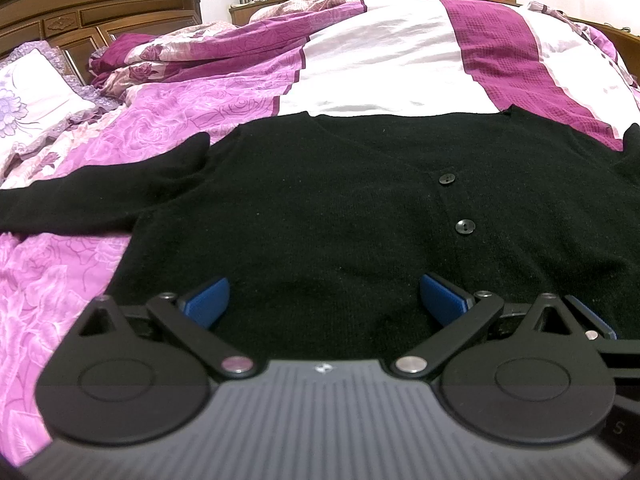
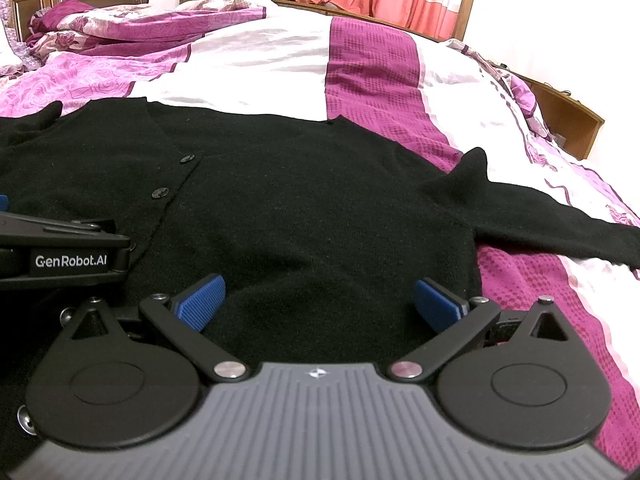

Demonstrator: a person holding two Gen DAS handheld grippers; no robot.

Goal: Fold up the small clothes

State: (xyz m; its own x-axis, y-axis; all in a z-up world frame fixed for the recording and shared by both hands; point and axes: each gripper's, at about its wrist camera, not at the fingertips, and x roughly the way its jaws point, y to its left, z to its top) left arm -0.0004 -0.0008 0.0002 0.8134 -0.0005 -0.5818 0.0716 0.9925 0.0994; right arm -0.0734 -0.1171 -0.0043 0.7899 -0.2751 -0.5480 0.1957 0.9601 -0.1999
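Across the bed (image 1: 400,52), on its pink-and-white quilt, a black buttoned cardigan (image 1: 320,208) lies spread flat, front side up, with its two visible buttons (image 1: 465,226) running away from me toward the neckline. I have both tools low over the near hem end of it. My left hand-held gripper (image 1: 324,300) has its blue pads spread wide with nothing between them, sitting over the left half of the body; my right hand-held gripper (image 2: 320,298) is likewise splayed and empty, over the right half. They are just beside each other: the left tool's black frame shows at the left edge of the right wrist view.

What the next move turns on, as I judge it, is how the garment lies from each tool. The body's long axis runs straight ahead, hem near me and collar far. The left sleeve (image 1: 92,196) stretches out sideways to my left, and the right sleeve (image 2: 552,224) stretches out to my right, off the body and onto the quilt. So each sleeve lies nearer to the tool on its own side, and I would take each with that side's tool, drawing it inward across the chest. Whether the pads touch the knit now, I cannot tell.
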